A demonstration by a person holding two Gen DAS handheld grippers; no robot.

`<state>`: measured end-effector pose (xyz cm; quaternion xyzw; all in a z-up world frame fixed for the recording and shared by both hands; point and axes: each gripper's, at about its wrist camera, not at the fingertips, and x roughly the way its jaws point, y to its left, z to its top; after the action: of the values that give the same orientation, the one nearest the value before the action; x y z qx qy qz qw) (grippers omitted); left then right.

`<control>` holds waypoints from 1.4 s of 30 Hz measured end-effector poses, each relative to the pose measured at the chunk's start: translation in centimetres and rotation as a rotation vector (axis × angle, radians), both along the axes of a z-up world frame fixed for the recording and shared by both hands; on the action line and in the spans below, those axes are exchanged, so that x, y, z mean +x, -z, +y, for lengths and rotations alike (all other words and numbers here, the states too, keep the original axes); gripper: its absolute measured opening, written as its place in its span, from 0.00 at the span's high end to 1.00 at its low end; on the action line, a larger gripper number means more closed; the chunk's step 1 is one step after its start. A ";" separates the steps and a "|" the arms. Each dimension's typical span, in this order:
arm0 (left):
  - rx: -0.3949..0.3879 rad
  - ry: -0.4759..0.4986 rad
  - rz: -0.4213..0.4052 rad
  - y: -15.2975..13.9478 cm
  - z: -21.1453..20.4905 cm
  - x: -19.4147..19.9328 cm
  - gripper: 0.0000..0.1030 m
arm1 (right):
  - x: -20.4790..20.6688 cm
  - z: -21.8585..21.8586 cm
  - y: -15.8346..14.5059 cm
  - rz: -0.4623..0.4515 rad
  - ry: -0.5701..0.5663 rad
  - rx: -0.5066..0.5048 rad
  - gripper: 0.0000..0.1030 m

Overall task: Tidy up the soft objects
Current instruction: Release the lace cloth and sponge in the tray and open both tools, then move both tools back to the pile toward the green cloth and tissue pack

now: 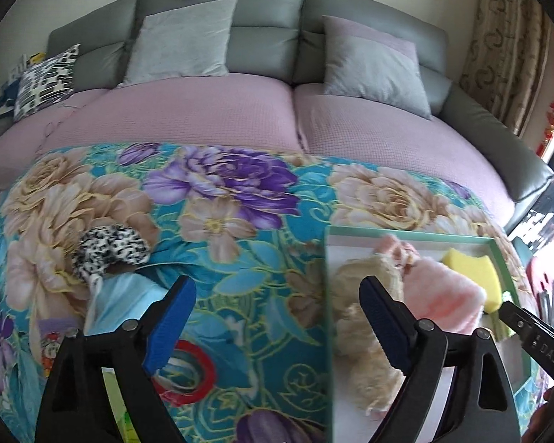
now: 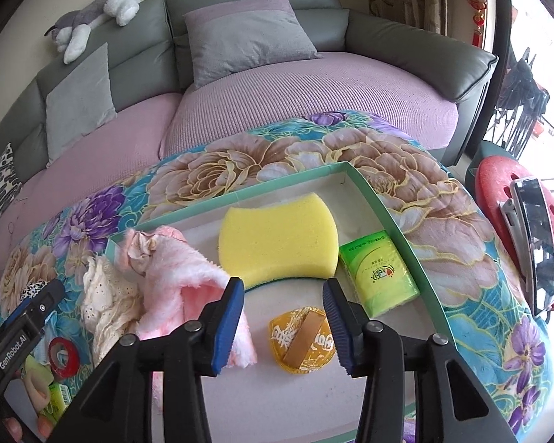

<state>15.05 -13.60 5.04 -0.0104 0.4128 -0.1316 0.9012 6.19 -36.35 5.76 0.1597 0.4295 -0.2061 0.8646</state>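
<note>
Sorting was judged well under way. A shallow green-rimmed white tray (image 2: 395,217) was seen resting on the floral blanket (image 1: 240,221), toward its right edge. Already in the tray: a yellow curved foam sponge (image 2: 277,243) at the far end, a green tissue packet (image 2: 376,273) along the right wall, a round amber sachet with a tan band (image 2: 302,339) near the middle, and a pink fluffy towel (image 2: 181,280) at the left side. A cream lace cloth (image 2: 107,306) was draped over the tray's left wall, part in and part out.

Left outside, on the blanket's near left part: a black-and-white spotted plush piece (image 1: 110,251), a pale blue packet (image 1: 125,302) just beside it, and a red tape ring (image 1: 188,373). Whether the ring belonged with the soft things could not be told.

The left tool (image 1: 277,313) was spread wide, with nothing between the jaws, held over the blanket at the tray's left wall. The right tool (image 2: 284,313) was partly spread above the amber sachet and the pads were not pressed on anything. Neither tool carried anything; the next pick-up had not begun.
</note>
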 end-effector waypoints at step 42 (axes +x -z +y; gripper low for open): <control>0.099 -0.182 -0.058 0.0 2.9 0.3 0.01 | 0.6 3.3 -0.8 0.102 -0.091 -0.142 0.00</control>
<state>15.38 -10.69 5.07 0.0005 0.3898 -0.0288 0.9205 6.84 -33.02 6.57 0.0677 0.4642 -0.2044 0.8592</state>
